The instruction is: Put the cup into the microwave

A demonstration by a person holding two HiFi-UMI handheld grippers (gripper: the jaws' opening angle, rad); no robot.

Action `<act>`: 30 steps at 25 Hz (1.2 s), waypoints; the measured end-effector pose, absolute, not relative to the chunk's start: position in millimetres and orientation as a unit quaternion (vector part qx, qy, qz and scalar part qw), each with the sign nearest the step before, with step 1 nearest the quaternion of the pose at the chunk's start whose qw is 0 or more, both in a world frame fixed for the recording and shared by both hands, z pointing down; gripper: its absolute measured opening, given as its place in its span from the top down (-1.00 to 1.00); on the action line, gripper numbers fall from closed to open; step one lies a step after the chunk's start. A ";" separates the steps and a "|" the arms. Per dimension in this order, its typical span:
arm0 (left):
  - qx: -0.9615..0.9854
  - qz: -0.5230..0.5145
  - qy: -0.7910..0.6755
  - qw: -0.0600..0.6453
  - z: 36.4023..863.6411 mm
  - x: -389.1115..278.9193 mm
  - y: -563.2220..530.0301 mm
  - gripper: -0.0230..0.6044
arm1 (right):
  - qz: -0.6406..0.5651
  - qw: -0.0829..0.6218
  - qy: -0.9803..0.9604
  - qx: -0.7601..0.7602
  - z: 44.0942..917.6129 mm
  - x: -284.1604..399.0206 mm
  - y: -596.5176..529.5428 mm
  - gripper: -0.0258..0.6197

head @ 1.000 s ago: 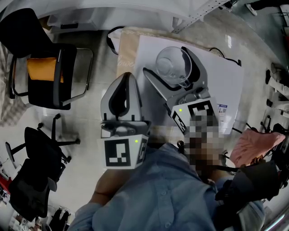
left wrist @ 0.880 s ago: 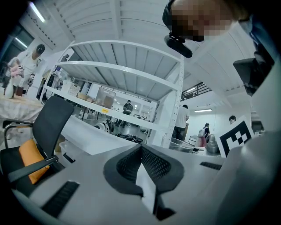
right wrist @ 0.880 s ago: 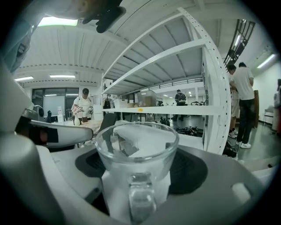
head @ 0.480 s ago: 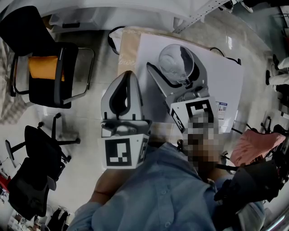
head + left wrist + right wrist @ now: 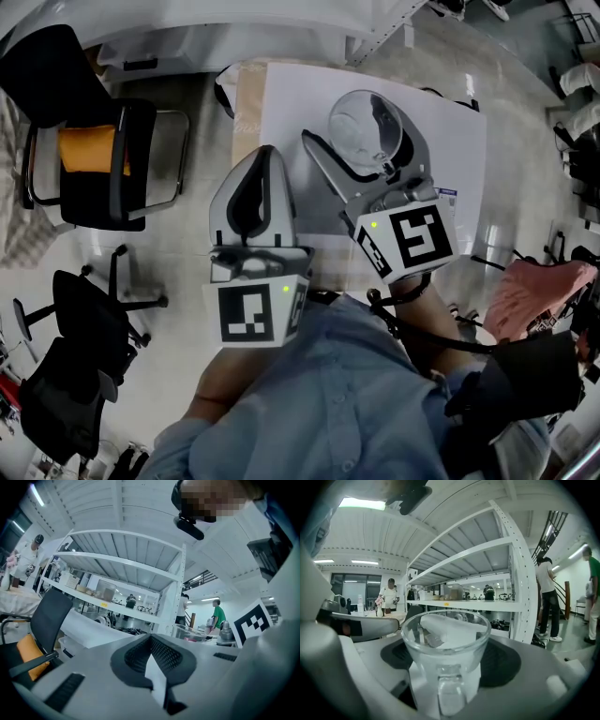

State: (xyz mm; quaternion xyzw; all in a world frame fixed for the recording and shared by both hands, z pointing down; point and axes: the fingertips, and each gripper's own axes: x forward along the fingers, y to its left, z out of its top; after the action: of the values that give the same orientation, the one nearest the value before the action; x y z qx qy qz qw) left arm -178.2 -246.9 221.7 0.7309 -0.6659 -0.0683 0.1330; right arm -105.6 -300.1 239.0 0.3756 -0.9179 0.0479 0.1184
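Glass cup (image 5: 446, 641), upright with its handle toward the gripper body, clamped between the jaws of the right hand-held gripper (image 5: 351, 127); left hand-held gripper (image 5: 265, 157) alongside, closed, empty; no microwave visible.

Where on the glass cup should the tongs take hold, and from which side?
Grip the round body below the rim, coming in level from the handle side. The glass cup stands upright with its handle pointing back at the right tongs, so the jaws close on the curved walls either side, as they do here.
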 end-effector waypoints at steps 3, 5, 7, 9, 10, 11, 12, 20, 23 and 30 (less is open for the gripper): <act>0.735 -0.055 -0.664 0.124 219.1 -168.4 -236.9 0.91 | 0.047 0.112 -0.918 0.377 233.0 -95.7 -288.4 -0.26; 0.737 -0.053 -0.664 0.118 216.0 -162.7 -229.5 0.91 | 0.047 0.107 -0.918 0.379 229.5 -88.6 -279.3 -0.26; 0.737 -0.053 -0.664 0.114 214.2 -157.3 -221.1 0.91 | 0.047 0.104 -0.918 0.381 227.7 -81.4 -269.5 -0.26; 0.738 -0.053 -0.664 0.111 212.7 -151.2 -211.8 0.91 | 0.048 0.101 -0.918 0.381 227.3 -74.1 -258.6 -0.26; 0.739 -0.054 -0.663 0.109 211.5 -147.1 -206.5 0.91 | 0.048 0.100 -0.918 0.381 226.9 -70.2 -252.4 -0.26; 0.740 -0.054 -0.662 0.107 210.3 -142.5 -200.7 0.91 | 0.049 0.099 -0.918 0.381 226.5 -66.1 -245.9 -0.26; 0.741 -0.053 -0.661 0.106 209.6 -137.9 -194.4 0.91 | 0.049 0.099 -0.918 0.381 226.0 -62.2 -239.1 -0.26; 0.748 -0.050 -0.655 0.089 202.0 -105.9 -139.9 0.91 | 0.049 0.092 -0.920 0.378 222.1 -32.9 -178.0 -0.26; 0.755 -0.043 -0.649 0.084 201.7 -91.5 -113.6 0.91 | 0.053 0.090 -0.917 0.385 225.4 -16.9 -150.7 -0.26; 0.771 -0.046 -0.631 0.072 207.6 -60.7 -67.7 0.91 | 0.057 0.092 -0.909 0.404 237.0 15.3 -95.9 -0.26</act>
State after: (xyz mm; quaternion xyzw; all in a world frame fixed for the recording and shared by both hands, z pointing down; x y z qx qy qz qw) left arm -60.7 -67.7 207.6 0.7707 -0.6314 -0.0458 0.0723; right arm 15.3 -95.9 237.0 0.4037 -0.9085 0.0568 0.0917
